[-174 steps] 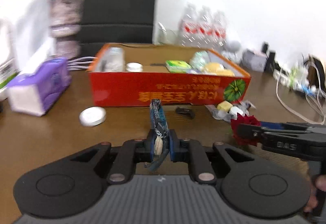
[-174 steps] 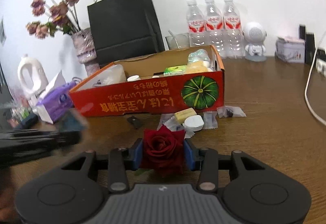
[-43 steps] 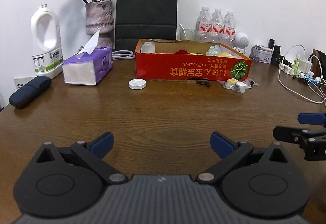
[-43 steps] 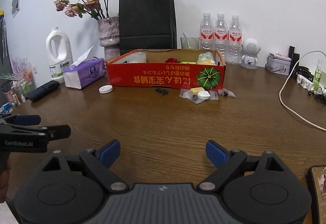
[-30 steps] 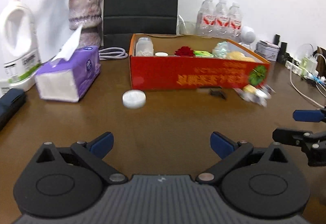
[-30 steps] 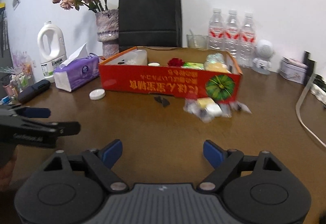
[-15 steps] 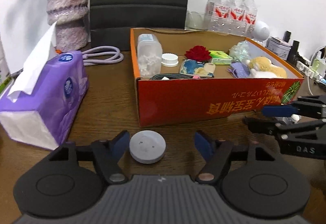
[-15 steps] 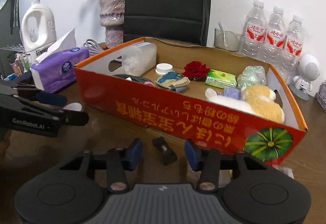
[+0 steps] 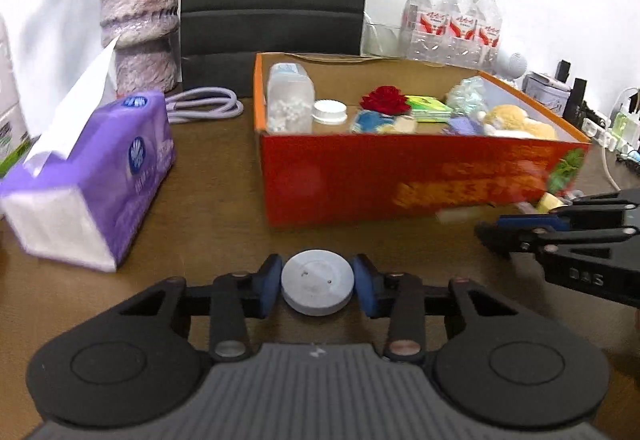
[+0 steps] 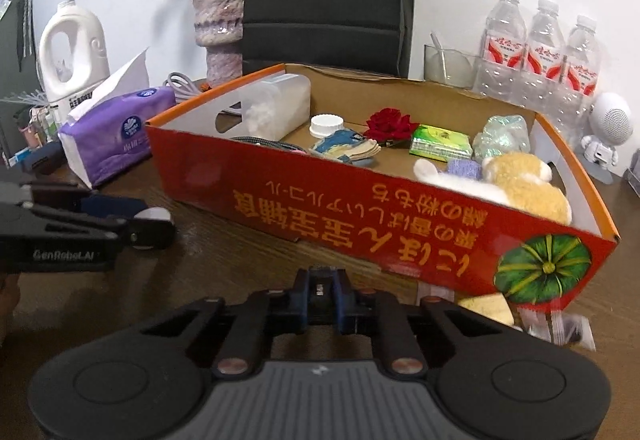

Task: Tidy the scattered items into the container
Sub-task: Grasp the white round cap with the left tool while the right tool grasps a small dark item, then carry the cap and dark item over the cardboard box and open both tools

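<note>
Left gripper [image 9: 318, 284] is closing around the white round lid [image 9: 317, 287] on the table in front of the red box [image 9: 400, 175], right gripper [image 10: 321, 298] clamps a small dark clip [image 10: 320, 290]; either could slip during the lift.

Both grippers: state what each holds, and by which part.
Left gripper: closing around the round white disc, pads at its opposite edges. Right gripper: shut on a small black object, gripped by its sides.
</note>
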`<state>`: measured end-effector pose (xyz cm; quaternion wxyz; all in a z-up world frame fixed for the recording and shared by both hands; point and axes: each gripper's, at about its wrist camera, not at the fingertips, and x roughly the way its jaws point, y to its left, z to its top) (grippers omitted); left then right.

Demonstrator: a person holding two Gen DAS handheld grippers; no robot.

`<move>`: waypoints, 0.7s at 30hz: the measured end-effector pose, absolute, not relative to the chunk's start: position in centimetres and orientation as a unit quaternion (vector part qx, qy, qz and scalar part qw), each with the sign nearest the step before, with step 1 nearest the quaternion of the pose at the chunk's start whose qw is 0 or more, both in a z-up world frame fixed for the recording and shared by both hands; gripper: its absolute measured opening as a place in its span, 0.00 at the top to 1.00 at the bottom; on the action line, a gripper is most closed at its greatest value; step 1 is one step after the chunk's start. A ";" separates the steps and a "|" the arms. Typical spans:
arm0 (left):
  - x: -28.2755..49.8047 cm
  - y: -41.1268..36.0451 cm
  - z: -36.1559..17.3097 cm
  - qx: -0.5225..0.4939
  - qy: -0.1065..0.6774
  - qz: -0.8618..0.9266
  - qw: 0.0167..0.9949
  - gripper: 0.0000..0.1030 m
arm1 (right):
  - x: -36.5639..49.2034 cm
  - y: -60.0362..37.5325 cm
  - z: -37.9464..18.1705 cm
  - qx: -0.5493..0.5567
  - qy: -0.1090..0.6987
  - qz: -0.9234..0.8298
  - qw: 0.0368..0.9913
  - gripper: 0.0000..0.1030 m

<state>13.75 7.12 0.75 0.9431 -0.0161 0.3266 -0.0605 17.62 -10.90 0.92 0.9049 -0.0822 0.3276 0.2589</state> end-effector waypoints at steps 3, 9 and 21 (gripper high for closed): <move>10.3 6.0 1.7 -0.037 0.303 -0.059 0.950 0.61 | 15.6 -11.6 1.4 -0.073 0.320 0.247 0.912 0.90; 3.3 2.9 4.4 -0.024 0.245 -0.040 0.968 0.61 | 8.8 -14.2 4.7 -0.022 0.266 0.239 0.934 0.90; -7.0 -1.0 6.0 -0.010 0.214 -0.040 0.976 0.61 | -3.7 -19.3 7.0 0.020 0.189 0.213 0.958 0.90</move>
